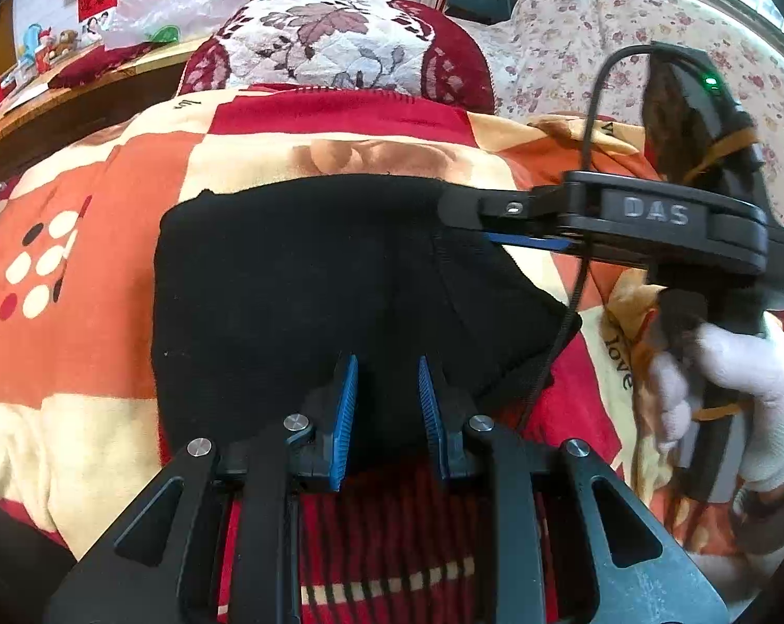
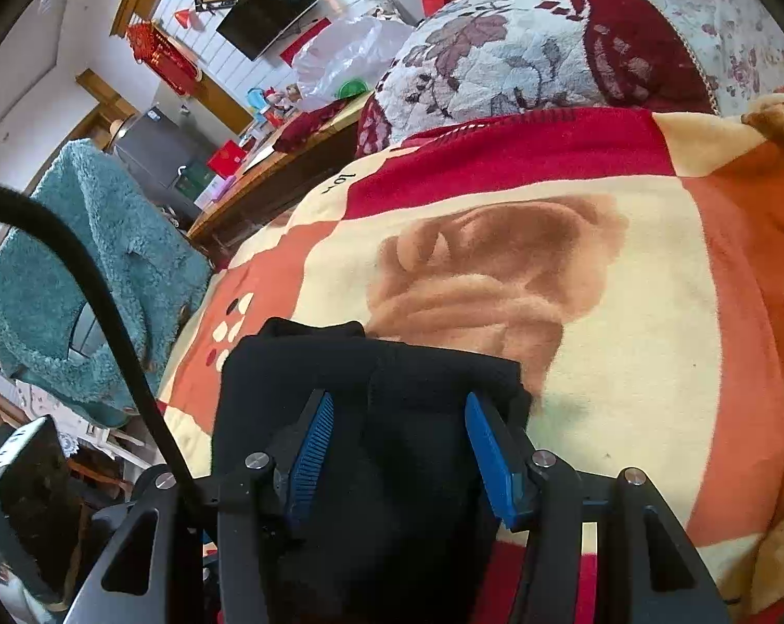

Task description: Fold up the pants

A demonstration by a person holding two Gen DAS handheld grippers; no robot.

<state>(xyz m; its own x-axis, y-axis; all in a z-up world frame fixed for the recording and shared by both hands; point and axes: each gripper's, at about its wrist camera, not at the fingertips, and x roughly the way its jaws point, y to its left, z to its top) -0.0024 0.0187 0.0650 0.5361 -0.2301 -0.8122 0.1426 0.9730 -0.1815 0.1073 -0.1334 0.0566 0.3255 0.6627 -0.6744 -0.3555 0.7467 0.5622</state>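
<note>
Black pants [image 1: 287,286] lie folded into a squarish bundle on a red, orange and cream blanket [image 1: 79,338]. My left gripper [image 1: 386,364] is at their near edge, its blue pads close together with a ridge of black cloth pinched between them. My right gripper [image 1: 464,223], held by a white-gloved hand [image 1: 730,390], reaches in from the right at the bundle's far right corner. In the right wrist view the pants [image 2: 287,364] fill the wide gap of the right gripper [image 2: 399,400], and a thick fold touches both pads.
A red and white floral cushion [image 1: 329,41] stands behind the blanket [image 2: 626,338]. A flowered cover [image 1: 626,41] lies at the right. A cluttered wooden table [image 1: 53,104] is at the left. A teal fluffy garment [image 2: 79,260] hangs over a chair beside it.
</note>
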